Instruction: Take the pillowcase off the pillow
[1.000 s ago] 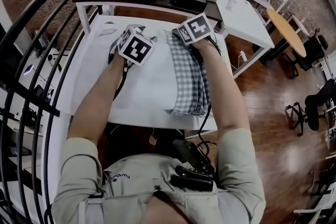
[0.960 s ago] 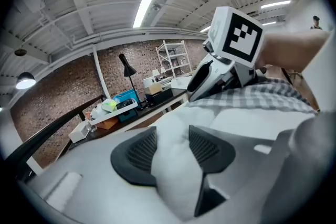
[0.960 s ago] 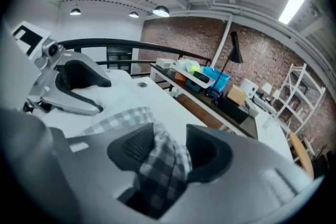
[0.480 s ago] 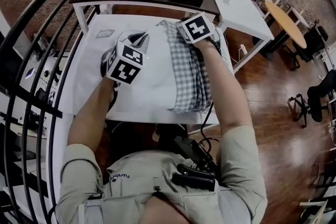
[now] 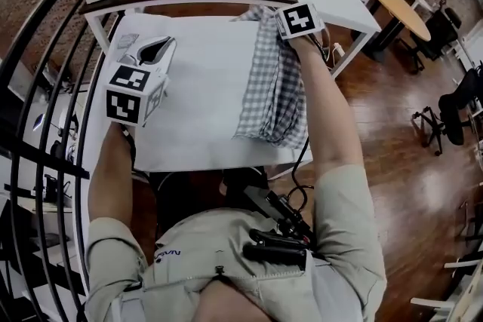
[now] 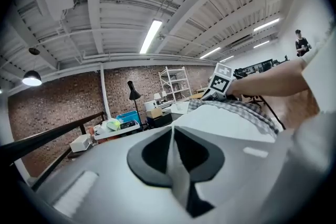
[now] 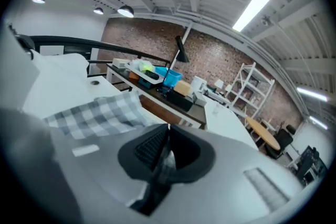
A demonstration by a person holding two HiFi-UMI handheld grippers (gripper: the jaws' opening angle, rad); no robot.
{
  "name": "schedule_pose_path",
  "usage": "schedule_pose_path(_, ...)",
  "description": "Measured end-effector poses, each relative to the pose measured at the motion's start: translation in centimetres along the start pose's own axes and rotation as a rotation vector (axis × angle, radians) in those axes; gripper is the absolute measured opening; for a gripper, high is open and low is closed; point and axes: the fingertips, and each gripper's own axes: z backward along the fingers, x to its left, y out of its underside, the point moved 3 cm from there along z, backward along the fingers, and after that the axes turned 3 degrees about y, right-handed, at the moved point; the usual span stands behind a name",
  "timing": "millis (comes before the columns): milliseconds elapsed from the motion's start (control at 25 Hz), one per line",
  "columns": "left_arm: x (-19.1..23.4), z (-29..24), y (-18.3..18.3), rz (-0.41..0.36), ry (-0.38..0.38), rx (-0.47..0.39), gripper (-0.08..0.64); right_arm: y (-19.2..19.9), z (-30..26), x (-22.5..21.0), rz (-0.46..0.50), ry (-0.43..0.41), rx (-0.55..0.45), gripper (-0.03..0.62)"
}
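Left gripper (image 5: 156, 49) pulled white pillow (image 5: 204, 87) from checked pillowcase (image 5: 275, 98).

Gripper (image 6: 172, 131) tight on a white fabric fold (image 6: 178, 185), checked pillowcase (image 6: 244, 110) beyond

Grey-wht check pillowcase (image 5: 275, 87), plain wht pillow (image 5: 207, 98)

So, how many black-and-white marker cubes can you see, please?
2: one cube on the left gripper by the white pillow's left edge; the other on the right gripper, over the grey checked pillowcase.
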Motion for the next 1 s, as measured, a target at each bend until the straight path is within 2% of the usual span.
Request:
schedule_pose_path(80,0.0,-0.6,0.8,0.013,0.007,0.01,0.018,1.2,-0.7,0.0,-0.037,-0.023,0.001,0.012)
schedule_pose_path(200,0.5,-2.3,2.6,0.016,-0.016,0.031,0.018,3.9,-1.6,-0.7,-0.066,0.029,0.075,0.012)
schedule_pose_path(320,0.3,-4.5,5.0,-0.059,-0.079,0.046,0.02,5.1,-2.9,0.9,-0.084,-0.022,0.066,0.014)
schedule_pose_path(440,-0.7,-5.4,5.1,-0.158,-0.111,0.025,0.034,4.7,-2.0,1.0,-0.085,-0.038,-0.006,0.053)
schedule_pose_path(560,-1.4,-4.2,2.2,-0.238,-0.13,-0.022,0.098,2.6,1.9,-0.1,-0.119,-0.037,-0.138,0.121)
schedule_pose_path(640,-3.0,-2.5,0.0,-0.272,-0.1,-0.067,0.117,1.7,5.9,0.1,-0.157,-0.052,-0.243,0.121)
schedule_pose_path(800,-9.4,1.4,-1.2,-0.3,0.081,-0.12,0.175,3.0,14.6,3.8,-0.187,-0.105,-0.408,0.121)
schedule_pose_path(880,-12.3,2.4,-0.5,-0.305,0.135,-0.135,0.219,4.7,17.6,5.5,-0.156,-0.104,-0.431,0.121)
schedule_pose_path(1000,-14.3,3.4,1.3,-0.3,0.158,-0.126,0.224,7.7,20.2,8.4,-0.135,-0.109,-0.407,0.133)
